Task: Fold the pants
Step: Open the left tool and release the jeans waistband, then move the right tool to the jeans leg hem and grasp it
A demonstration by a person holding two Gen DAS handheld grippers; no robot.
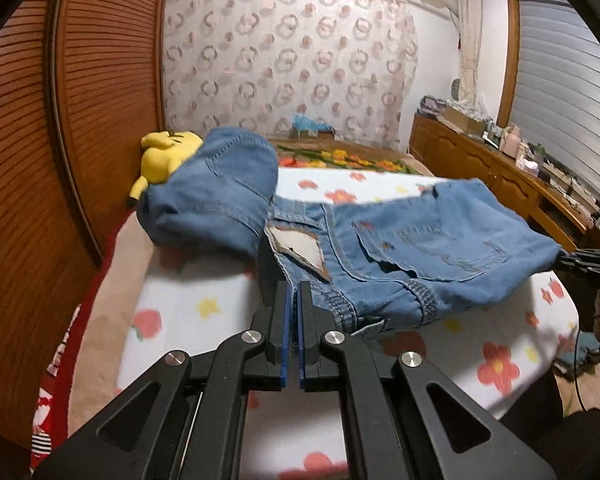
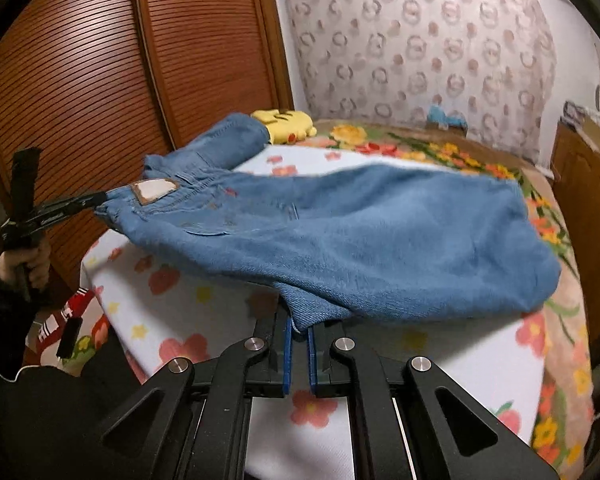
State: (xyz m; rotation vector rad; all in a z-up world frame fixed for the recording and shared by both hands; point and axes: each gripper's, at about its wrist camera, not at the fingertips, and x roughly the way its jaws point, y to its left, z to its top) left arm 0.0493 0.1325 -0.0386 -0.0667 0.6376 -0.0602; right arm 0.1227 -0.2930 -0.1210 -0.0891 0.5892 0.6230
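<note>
Claws first: we find the left claw (image 1: pixel 294 292) clamped on the waistband of the jeans (image 1: pixel 420 248), just beside the pale leather patch (image 1: pixel 298 250), pads pressed together with only a thin edge of denim between them. The right claw (image 2: pixel 300 326) is likewise closed, pinching a corner of denim at the near edge of the jeans (image 2: pixel 360 240).

Outward from the left claw, the cloth runs ahead and to the right, past a back pocket (image 1: pixel 432 248), toward the right claw (image 1: pixel 576 262), which shows at the frame's edge gripping the far end. A bunched fold of denim lies ahead and to the left of it, near a yellow plush toy (image 1: pixel 166 152). From the right claw, we see the jeans stretch ahead and leftward to the left claw (image 2: pixel 100 199), held by a hand (image 2: pixel 32 266).

The jeans hang partly lifted between both claws, above a flowered bed sheet (image 1: pixel 188 308). Their long axis runs roughly claw to claw, so neither hand is nearer; each holds one end.

We judge the coming move turns on that line: bringing one held end over toward the other would fold the cloth across its length. The bunched part beyond the left claw may drag or fold unevenly.
</note>
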